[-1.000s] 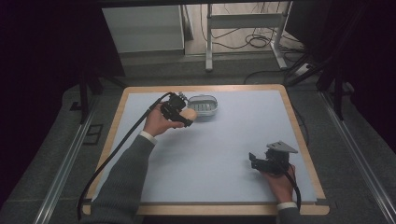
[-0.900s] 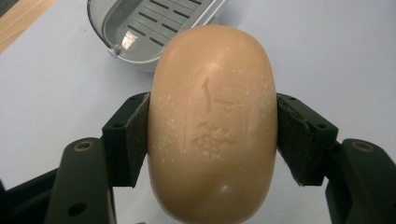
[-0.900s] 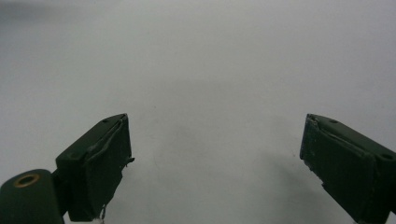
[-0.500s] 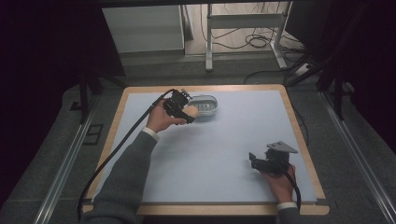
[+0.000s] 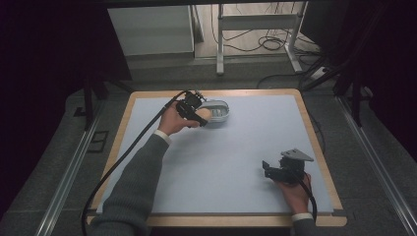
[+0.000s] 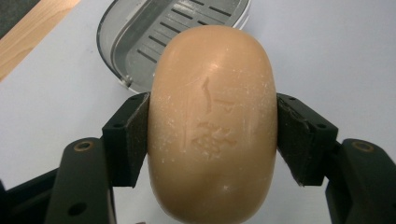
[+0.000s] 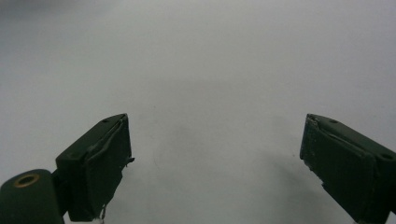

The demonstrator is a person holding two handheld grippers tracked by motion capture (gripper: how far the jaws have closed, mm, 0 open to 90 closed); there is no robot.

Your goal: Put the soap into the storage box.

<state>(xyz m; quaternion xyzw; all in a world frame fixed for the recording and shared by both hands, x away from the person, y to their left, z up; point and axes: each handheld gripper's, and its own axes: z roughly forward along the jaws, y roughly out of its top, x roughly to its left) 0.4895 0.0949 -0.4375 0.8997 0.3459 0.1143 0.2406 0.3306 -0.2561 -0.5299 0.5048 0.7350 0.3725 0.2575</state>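
Observation:
A tan oval bar of soap with stamped characters is clamped between the two black jaws of my left gripper. In the high view that left gripper holds the soap at the left edge of a grey slotted soap dish near the table's far side. The dish lies just beyond the soap in the left gripper view. My right gripper rests low at the front right of the mat, jaws wide apart with nothing between them.
A pale blue mat covers the wooden table. The left gripper's black cable trails along the sleeve toward the front left. Beyond the table are a desk frame and floor cables.
My left gripper has carried the soap a little farther and to the right, up to the dish's edge. The right gripper has stayed put.

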